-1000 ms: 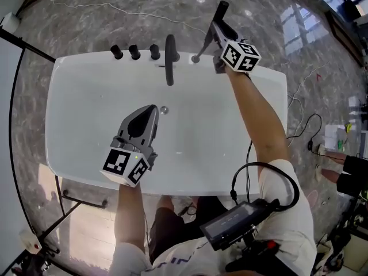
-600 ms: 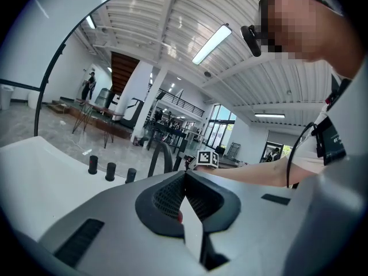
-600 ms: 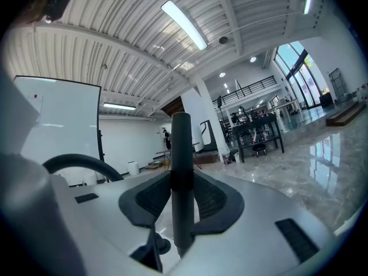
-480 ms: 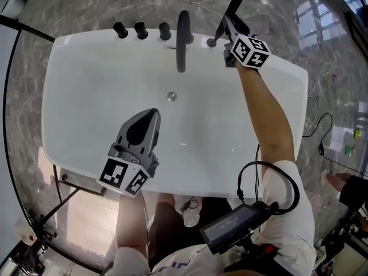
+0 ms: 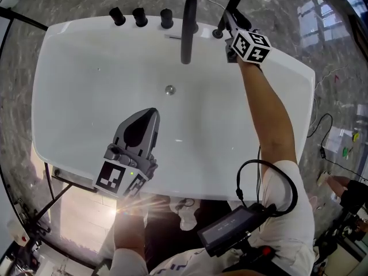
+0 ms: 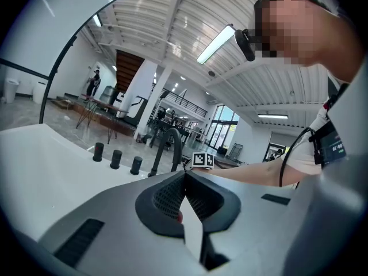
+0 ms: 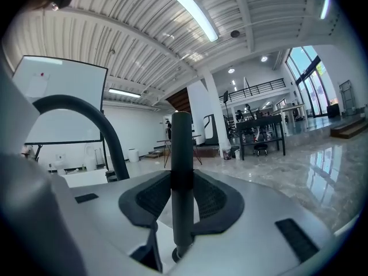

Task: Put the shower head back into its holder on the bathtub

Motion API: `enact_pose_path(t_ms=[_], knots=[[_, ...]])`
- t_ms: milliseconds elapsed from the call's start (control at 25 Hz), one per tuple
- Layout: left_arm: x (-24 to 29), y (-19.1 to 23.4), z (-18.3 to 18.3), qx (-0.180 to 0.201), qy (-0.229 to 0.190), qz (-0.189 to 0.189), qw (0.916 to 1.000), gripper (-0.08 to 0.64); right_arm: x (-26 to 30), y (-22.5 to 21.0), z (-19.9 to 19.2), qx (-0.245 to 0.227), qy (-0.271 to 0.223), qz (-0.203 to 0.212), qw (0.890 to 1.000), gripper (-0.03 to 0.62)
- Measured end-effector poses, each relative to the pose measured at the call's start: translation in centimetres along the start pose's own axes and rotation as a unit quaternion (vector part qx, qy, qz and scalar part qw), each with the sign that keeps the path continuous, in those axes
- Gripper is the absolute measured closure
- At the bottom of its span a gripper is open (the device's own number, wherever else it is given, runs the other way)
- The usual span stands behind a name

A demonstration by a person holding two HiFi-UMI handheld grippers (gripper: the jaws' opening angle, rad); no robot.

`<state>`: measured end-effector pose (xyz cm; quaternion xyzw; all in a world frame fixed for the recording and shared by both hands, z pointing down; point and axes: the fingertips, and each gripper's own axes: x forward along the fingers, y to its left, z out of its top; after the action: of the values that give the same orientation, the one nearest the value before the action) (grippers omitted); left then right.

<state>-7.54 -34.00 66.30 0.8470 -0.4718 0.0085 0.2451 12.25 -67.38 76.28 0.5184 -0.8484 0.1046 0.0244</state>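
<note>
Trainee: Danger here, as the head view shows it?

Supervisor: The right gripper (image 5: 229, 19) pinches the black shower head (image 5: 234, 2) at the far right of the bathtub (image 5: 69, 45) rim, just right of the spout (image 5: 187, 27). The lower end of the shower head is at the small holder (image 5: 217, 34), but I cannot tell if it sits inside or only beside it. If the end meets the edge of the holder, a push down could make it slide off onto the rim or into the tub.

Trainee: And the left gripper (image 5: 152, 114)?

Supervisor: It hangs over the near part of the tub, well apart, so it cannot catch anything. In the left gripper view its jaws are pressed together with nothing between them. The spout and three knobs (image 6: 116, 158) stand far behind.

Trainee: The right gripper view?

Supervisor: The shower head (image 7: 181, 154) stands upright between the two pads, which squeeze it about the middle. Its foot is at a dark ring low in the picture, which I think is the holder. The shower head looks smooth and round, so I judge it may turn or slip in the pads if it is tilted against the socket. Letting go before it is seated would let it topple. No hose shows, so I cannot say if one pulls on it.
</note>
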Motion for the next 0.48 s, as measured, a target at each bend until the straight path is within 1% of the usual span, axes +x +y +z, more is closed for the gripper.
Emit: enact_pose_path(t_ms=[120, 280, 400, 480], knots=[[-0.1, 0.4, -0.8, -0.002, 0.004, 0.004, 1.0000, 0.546, 0.3, -0.2, -1.0, -0.010, 0.003, -0.003, 1.000, 0.469], [-0.1, 0.7, -1.5, -0.007, 0.007, 0.006, 0.9999, 0.546, 0.5, -0.7, -1.3, -0.002, -0.004, -0.007, 1.000, 0.469], [0.1, 0.5, -1.7, -0.009, 0.008, 0.005, 0.9999, 0.546, 0.3, -0.1, -1.4, -0.001, -0.006, 0.001, 1.000, 0.469], [0.4, 0.4, -1.9, -0.010, 0.011, 0.002, 0.9999, 0.546, 0.1, 0.3, -2.2, -0.006, 0.000, 0.006, 1.000, 0.469]])
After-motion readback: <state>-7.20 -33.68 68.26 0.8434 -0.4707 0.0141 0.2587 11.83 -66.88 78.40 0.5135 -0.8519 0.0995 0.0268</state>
